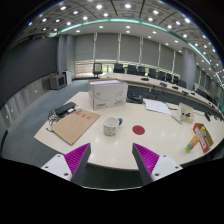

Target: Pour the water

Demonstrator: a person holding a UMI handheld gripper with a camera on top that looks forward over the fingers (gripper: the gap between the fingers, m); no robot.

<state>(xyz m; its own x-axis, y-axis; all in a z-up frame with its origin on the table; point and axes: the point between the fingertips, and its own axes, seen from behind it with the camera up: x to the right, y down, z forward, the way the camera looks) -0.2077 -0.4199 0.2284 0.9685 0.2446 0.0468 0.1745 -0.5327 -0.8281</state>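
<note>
Rows of small ceiling lights (100, 12) give the room even, fairly bright light from overhead, and the pale table (150, 140) shows a soft sheen with only faint shadows beside the mug (111, 125) and the box (107, 95). The wide lens bends straight lines strongly toward the rim, where detail smears; distant desks look soft

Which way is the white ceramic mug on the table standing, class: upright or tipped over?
Upright. The white ceramic mug rests on its base on the table, rim upward, beyond the open gripper and untouched.
</note>
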